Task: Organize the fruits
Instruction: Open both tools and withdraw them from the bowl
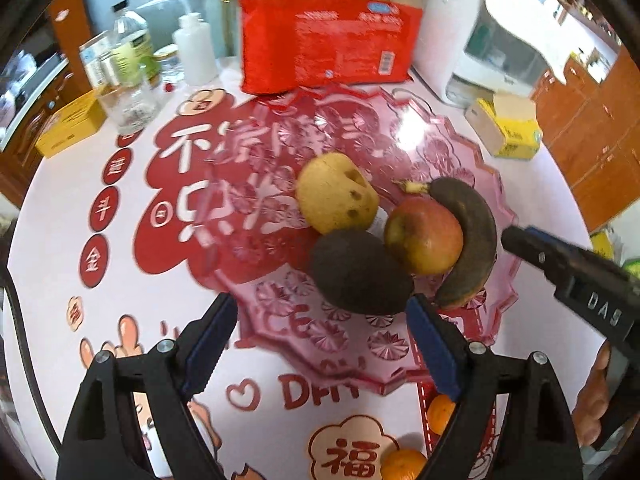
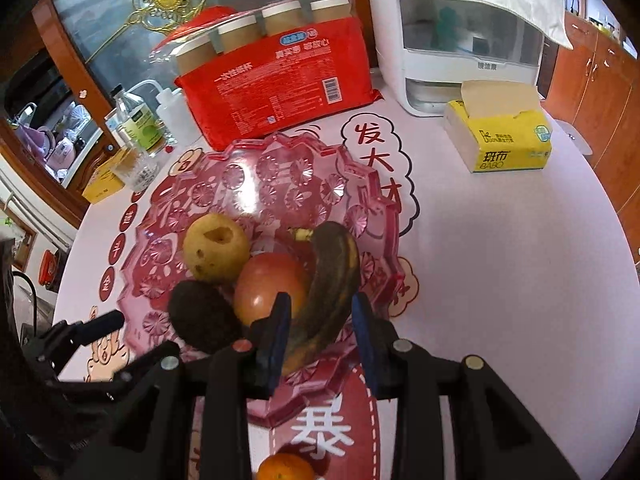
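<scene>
A pink glass fruit dish (image 1: 460, 152) (image 2: 288, 168) holds a yellow pear (image 1: 336, 194) (image 2: 216, 254), a red-yellow apple (image 1: 424, 236) (image 2: 268, 284), a dark avocado (image 1: 358, 274) (image 2: 202, 316) and a blackened banana (image 1: 470, 236) (image 2: 332, 280). My left gripper (image 1: 322, 330) is open, its fingers just in front of the avocado, holding nothing. My right gripper (image 2: 320, 320) is open with its jaws on either side of the banana's lower end; it also shows in the left wrist view (image 1: 568, 268). Oranges (image 1: 402, 464) (image 2: 284, 467) lie on the table near me.
Behind the dish stand a red pack of paper cups (image 1: 324, 40) (image 2: 276, 80), a white appliance (image 1: 480, 28) (image 2: 460, 36), a yellow tissue box (image 1: 506, 126) (image 2: 500, 132), bottles and a glass (image 1: 132, 60) (image 2: 136, 136), and a yellow box (image 1: 70, 124).
</scene>
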Action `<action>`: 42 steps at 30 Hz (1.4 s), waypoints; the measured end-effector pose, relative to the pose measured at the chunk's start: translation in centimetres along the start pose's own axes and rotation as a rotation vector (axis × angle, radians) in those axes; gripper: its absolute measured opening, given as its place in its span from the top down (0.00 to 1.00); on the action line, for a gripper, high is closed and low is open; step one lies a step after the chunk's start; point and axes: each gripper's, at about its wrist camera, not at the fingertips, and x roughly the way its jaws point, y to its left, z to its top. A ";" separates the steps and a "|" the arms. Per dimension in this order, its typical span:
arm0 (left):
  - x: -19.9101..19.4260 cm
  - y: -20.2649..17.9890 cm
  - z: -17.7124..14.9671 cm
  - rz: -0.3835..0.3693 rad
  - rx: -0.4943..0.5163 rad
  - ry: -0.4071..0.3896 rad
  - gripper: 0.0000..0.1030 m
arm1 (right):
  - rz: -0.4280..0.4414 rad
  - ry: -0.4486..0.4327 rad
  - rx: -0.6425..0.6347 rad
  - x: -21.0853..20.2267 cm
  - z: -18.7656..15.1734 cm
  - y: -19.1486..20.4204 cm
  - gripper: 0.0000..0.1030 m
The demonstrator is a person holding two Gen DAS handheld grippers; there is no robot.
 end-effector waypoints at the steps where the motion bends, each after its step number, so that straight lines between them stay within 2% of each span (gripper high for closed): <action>1: -0.4 0.3 0.0 0.000 -0.008 -0.005 0.16 | 0.005 -0.001 -0.004 -0.4 -0.2 0.2 0.69; 11: -5.7 1.9 -2.3 0.027 -0.054 -0.074 0.14 | 0.060 -0.021 -0.030 -4.3 -2.2 1.7 0.69; 17: -8.2 2.2 -4.4 0.037 -0.076 -0.101 0.13 | 0.088 -0.039 -0.048 -6.6 -3.5 2.5 0.63; 24: -11.9 2.2 -6.7 0.035 -0.094 -0.150 0.13 | 0.127 -0.072 -0.095 -10.1 -5.1 3.6 0.62; 28: -13.8 2.1 -8.3 0.047 -0.092 -0.182 0.10 | 0.151 -0.097 -0.134 -12.2 -6.4 4.3 0.59; 37: -16.9 1.8 -13.6 0.112 -0.072 -0.232 0.10 | 0.195 -0.117 -0.246 -15.3 -11.4 5.6 0.57; 42: -17.1 1.9 -17.1 0.172 -0.053 -0.238 0.10 | 0.175 -0.109 -0.335 -15.3 -14.9 6.0 0.57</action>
